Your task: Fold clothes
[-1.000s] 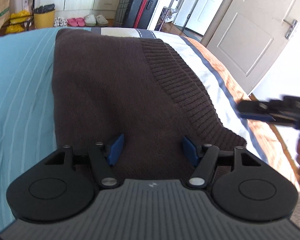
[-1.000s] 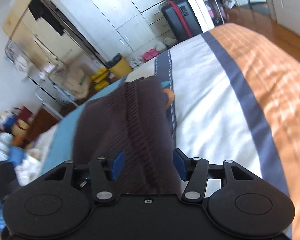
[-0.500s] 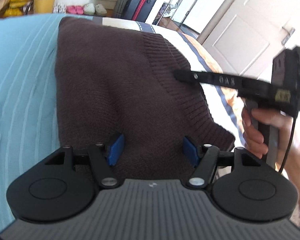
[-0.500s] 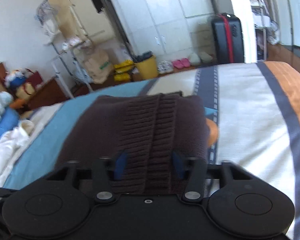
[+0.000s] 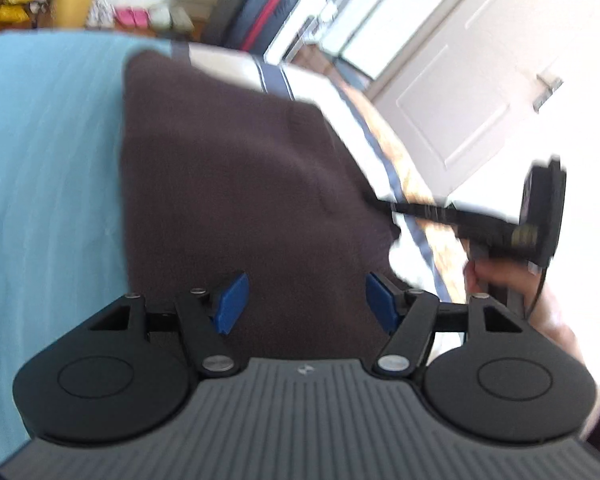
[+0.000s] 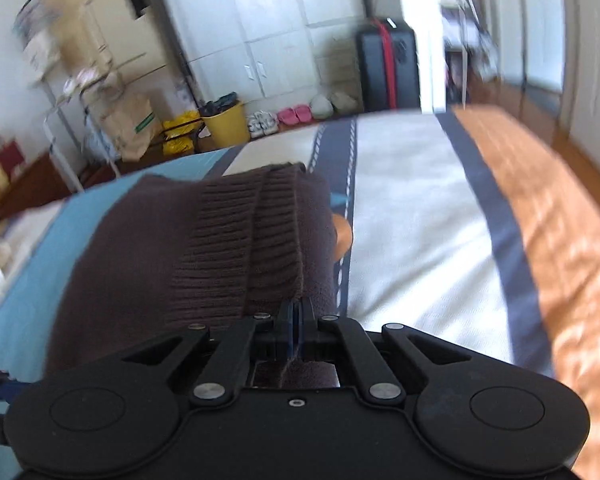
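The dark brown ribbed sweater (image 6: 204,248) lies folded on the bed (image 6: 412,216), its edge pinched by the right gripper (image 6: 295,322), while the left gripper (image 5: 306,300) gapes over it.

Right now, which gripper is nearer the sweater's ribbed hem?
Right. The right gripper is shut on the ribbed hem; the left gripper is open over the sweater's plain knit.

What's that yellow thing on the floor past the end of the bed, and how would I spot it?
Look beyond the bed's far edge to the white wardrobe. On the floor before it stands a yellow bucket with something dark in its top. Pink slippers lie to its right; it is the only tall, round yellow thing there.
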A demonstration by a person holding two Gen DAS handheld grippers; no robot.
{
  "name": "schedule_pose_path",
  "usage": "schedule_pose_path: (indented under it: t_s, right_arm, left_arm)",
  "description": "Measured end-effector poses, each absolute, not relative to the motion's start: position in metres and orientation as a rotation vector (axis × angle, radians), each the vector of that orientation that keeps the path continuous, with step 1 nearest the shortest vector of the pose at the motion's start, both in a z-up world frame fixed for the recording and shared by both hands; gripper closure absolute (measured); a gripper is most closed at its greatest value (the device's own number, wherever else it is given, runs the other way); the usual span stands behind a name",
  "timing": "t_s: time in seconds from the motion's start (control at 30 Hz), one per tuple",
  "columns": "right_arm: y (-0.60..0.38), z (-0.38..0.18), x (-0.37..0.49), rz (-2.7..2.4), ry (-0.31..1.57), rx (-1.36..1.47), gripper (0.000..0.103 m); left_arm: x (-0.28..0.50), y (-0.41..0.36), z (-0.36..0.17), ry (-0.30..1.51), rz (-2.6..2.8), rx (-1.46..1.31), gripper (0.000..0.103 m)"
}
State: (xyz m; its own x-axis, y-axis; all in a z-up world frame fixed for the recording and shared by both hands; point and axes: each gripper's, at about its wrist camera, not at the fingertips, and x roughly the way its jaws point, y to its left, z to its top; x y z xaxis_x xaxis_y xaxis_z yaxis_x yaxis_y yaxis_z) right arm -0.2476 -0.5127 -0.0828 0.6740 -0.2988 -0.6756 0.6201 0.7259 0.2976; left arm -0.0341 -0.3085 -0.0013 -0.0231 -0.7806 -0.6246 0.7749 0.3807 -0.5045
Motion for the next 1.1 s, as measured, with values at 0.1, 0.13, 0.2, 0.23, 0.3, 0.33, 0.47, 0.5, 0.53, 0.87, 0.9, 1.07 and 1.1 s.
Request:
schedule_pose_path:
  t_s: [0.1, 0.13, 0.2, 0.23, 0.3, 0.33, 0.47, 0.5, 0.53, 0.87, 0.9, 1.07, 1.1]
  right_arm:
    - [-0.515, -0.084, -0.248, -0.563, 0.647, 0.547, 0.099]
    - [-0.516, -0.083, -0.249, -0.574, 0.649, 0.547, 0.091]
    - [-0.520, -0.081, -0.259, -0.637, 0.596, 0.577, 0.055]
    - [-0.525, -0.081, -0.265, -0.631, 0.555, 0.621, 0.034]
    - [-0.537, -0.080, -0.278, -0.598, 0.464, 0.721, 0.030]
    - [-0.543, -0.081, -0.281, -0.547, 0.439, 0.789, 0.026]
    - [-0.546, -0.092, -0.272, -0.444, 0.447, 0.929, 0.022]
    - [-0.540, -0.088, -0.268, -0.486, 0.462, 0.874, 0.022]
    - [-0.533, -0.083, -0.264, -0.503, 0.477, 0.787, 0.022]
    - [-0.553, -0.128, -0.237, -0.330, 0.588, 0.849, 0.019]
    - [-0.557, -0.135, -0.235, -0.310, 0.595, 0.880, 0.017]
    - [-0.552, -0.145, -0.216, -0.206, 0.590, 0.905, 0.016]
    - [-0.545, -0.140, -0.213, -0.197, 0.588, 0.871, 0.022]
  left_arm:
    - [-0.008, -0.302, -0.002, 0.954, -1.065, -0.035, 0.032]
    - [0.000, -0.301, -0.006, 0.950, -1.042, -0.039, 0.032]
    - [0.013, -0.301, -0.016, 0.968, -1.026, -0.038, 0.032]
    - [0.016, -0.301, -0.023, 0.983, -1.047, -0.048, 0.032]
    - [0.021, -0.299, -0.038, 1.015, -1.102, -0.073, 0.032]
    - [0.023, -0.298, -0.047, 1.039, -1.117, -0.104, 0.031]
    - [0.036, -0.291, -0.086, 1.161, -1.110, -0.279, 0.019]
    - [0.038, -0.289, -0.092, 1.176, -1.120, -0.318, 0.019]
    - [0.039, -0.287, -0.099, 1.191, -1.128, -0.358, 0.019]
    - [0.039, -0.306, -0.105, 1.197, -1.224, -0.363, 0.036]
    - [0.035, -0.308, -0.102, 1.165, -1.246, -0.323, 0.037]
    - [0.035, -0.308, -0.106, 1.205, -1.225, -0.316, 0.036]
    - [0.036, -0.309, -0.109, 1.222, -1.217, -0.328, 0.035]
